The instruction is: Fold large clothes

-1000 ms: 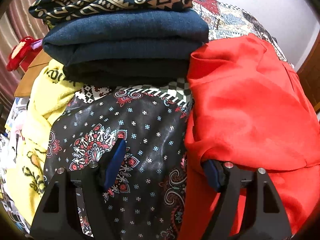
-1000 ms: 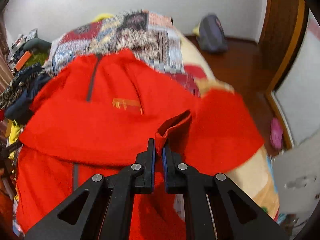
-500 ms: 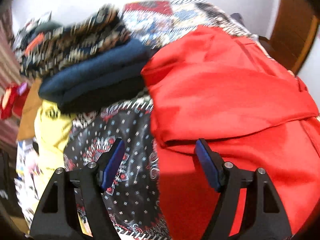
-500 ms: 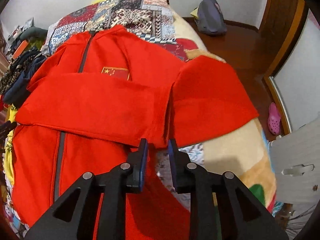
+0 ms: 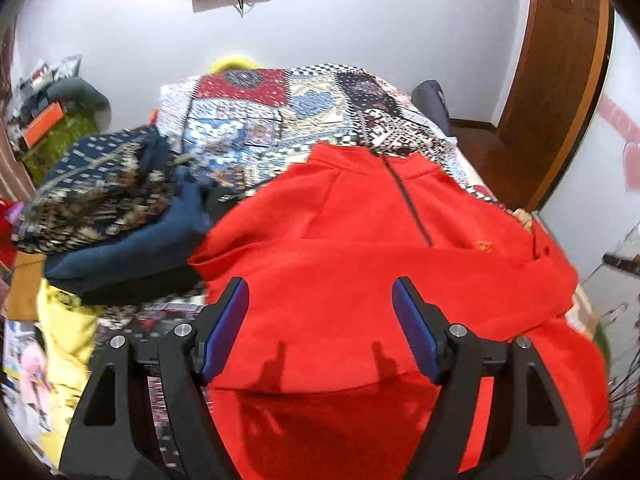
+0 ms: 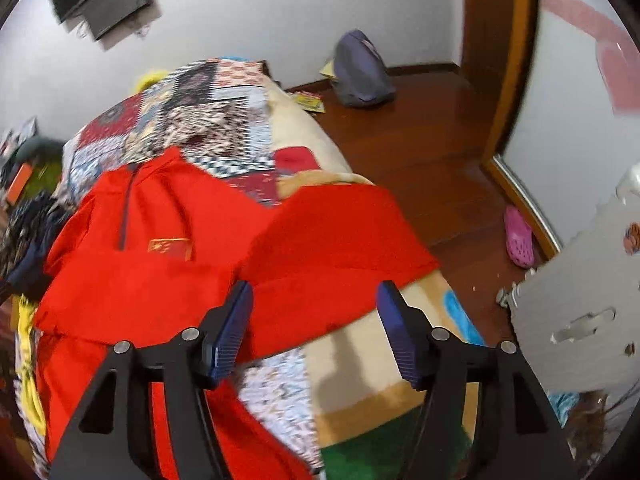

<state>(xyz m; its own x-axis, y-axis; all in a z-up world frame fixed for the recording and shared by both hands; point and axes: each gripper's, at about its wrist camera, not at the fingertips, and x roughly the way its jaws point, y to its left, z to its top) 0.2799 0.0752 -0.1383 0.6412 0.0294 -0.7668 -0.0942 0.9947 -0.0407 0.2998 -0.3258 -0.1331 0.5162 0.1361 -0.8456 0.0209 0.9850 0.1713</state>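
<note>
A large red zip jacket (image 5: pixel 360 264) lies face up on the bed, with one sleeve folded across its chest. My left gripper (image 5: pixel 320 320) hovers open above that folded sleeve and holds nothing. In the right wrist view the same red jacket (image 6: pixel 168 280) shows a small flag patch, and its other sleeve (image 6: pixel 340 232) reaches toward the bed's right edge. My right gripper (image 6: pixel 314 320) hangs above that sleeve, its jaws opening, with no cloth between the blue pads.
A stack of folded clothes (image 5: pixel 116 216), patterned over dark blue, sits left of the jacket. A yellow garment (image 5: pixel 68 340) lies below it. A patchwork quilt (image 5: pixel 280 120) covers the bed. On the wooden floor (image 6: pixel 420 140) to the right are a grey bag (image 6: pixel 360 76) and a pink shoe (image 6: pixel 518 236).
My right gripper let go of the red sleeve cuff and its jaws spread apart. Both grippers rose and drew back, so more of the jacket and the room shows. The left stayed open.
</note>
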